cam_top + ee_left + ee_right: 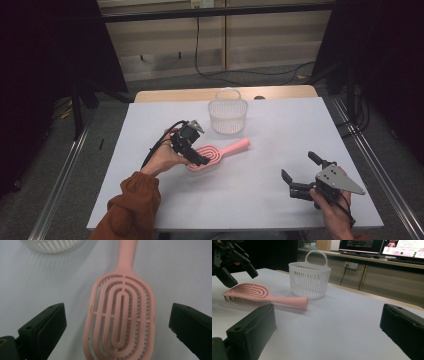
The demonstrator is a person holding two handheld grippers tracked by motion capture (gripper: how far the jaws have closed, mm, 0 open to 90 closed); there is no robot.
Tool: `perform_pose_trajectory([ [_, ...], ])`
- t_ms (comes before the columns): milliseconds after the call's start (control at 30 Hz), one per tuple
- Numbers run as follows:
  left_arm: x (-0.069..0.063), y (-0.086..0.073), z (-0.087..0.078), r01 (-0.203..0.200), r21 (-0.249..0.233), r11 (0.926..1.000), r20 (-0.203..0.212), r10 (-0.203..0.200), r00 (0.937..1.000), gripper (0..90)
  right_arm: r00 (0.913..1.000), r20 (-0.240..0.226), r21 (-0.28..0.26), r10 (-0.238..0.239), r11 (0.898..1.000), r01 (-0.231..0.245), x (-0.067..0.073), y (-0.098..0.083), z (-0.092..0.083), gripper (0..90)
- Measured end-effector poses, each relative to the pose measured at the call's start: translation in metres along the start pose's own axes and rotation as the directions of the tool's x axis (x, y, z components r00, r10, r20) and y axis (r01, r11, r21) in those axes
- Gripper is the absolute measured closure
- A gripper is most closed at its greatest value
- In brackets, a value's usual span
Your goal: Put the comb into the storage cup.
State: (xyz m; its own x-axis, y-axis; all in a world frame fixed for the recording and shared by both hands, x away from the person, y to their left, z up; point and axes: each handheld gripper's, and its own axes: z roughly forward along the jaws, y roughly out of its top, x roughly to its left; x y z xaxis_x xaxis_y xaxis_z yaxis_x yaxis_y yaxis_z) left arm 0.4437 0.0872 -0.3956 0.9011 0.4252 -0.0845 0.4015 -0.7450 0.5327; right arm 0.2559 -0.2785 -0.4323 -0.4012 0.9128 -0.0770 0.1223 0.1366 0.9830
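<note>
The brush (216, 153) lies flat on the table (260, 200), bristles down, handle toward the basket (228, 116). The left gripper (196, 159) hangs over the brush head, jaws wide and straddling it without touching. The right gripper (298, 176) rests well apart at the near right, jaws open and empty.

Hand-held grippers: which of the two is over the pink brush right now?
The left hand-held gripper. Its open jaws straddle the head of the pink hairbrush without touching it, while the right hand-held gripper sits open near the table's front right corner, apart from the brush.
</note>
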Motion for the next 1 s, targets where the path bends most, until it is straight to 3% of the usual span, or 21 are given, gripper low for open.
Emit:
perform_pose_trajectory([
  [33,0.001,0.002,0.001,-0.022,0.029,0.9993,-0.004,0.022,0.9998,1.5,1.0000,-0.002,0.000,0.000,1.000,0.000,0.000,0.000,0.000,0.0],
  [167,-0.003,0.012,0.006,-0.068,0.061,0.9958,0.022,0.066,0.9975,3.7,1.0000,-0.007,0.001,-0.002,1.000,0.002,0.000,0.000,0.000,0.0],
  [333,-0.004,0.015,0.013,-0.088,0.089,0.9922,0.017,0.087,0.9961,3.9,1.0000,-0.008,0.004,0.000,1.000,0.001,0.000,0.000,0.000,0.0],
  [533,-0.002,0.014,0.023,-0.089,0.131,0.9874,0.027,0.086,0.9959,4.6,0.9999,-0.012,0.010,-0.006,1.000,0.006,0.000,0.000,0.001,0.0],
  [600,-0.002,0.014,0.025,-0.076,0.129,0.9887,0.045,0.071,0.9965,5.5,0.9999,-0.013,0.011,-0.008,1.000,0.008,0.000,-0.001,0.001,0.0],
  [700,-0.003,0.015,0.027,-0.085,0.133,0.9875,0.036,0.081,0.9961,7.4,0.9999,-0.015,0.010,-0.007,1.000,0.007,0.001,-0.001,0.001,0.0],
  [733,-0.003,0.016,0.028,-0.068,0.117,0.9907,0.047,0.063,0.9969,13.3,0.9999,-0.016,0.011,-0.008,1.000,0.008,0.001,-0.001,0.001,0.0],
  [767,0.000,0.017,0.029,-0.049,0.111,0.9926,0.087,0.039,0.9954,13.5,0.9998,-0.016,0.010,-0.007,1.000,0.007,0.000,0.000,0.001,0.0],
  [933,0.002,0.017,0.031,-0.022,0.121,0.9924,0.093,0.011,0.9956,12.8,0.9998,-0.019,0.011,-0.005,1.000,0.005,0.000,-0.001,0.001,0.0],
  [1000,0.002,0.017,0.034,-0.035,0.133,0.9906,0.089,0.023,0.9957,14.2,0.9998,-0.020,0.012,-0.004,1.000,0.004,0.000,-0.001,0.001,0.0],
])
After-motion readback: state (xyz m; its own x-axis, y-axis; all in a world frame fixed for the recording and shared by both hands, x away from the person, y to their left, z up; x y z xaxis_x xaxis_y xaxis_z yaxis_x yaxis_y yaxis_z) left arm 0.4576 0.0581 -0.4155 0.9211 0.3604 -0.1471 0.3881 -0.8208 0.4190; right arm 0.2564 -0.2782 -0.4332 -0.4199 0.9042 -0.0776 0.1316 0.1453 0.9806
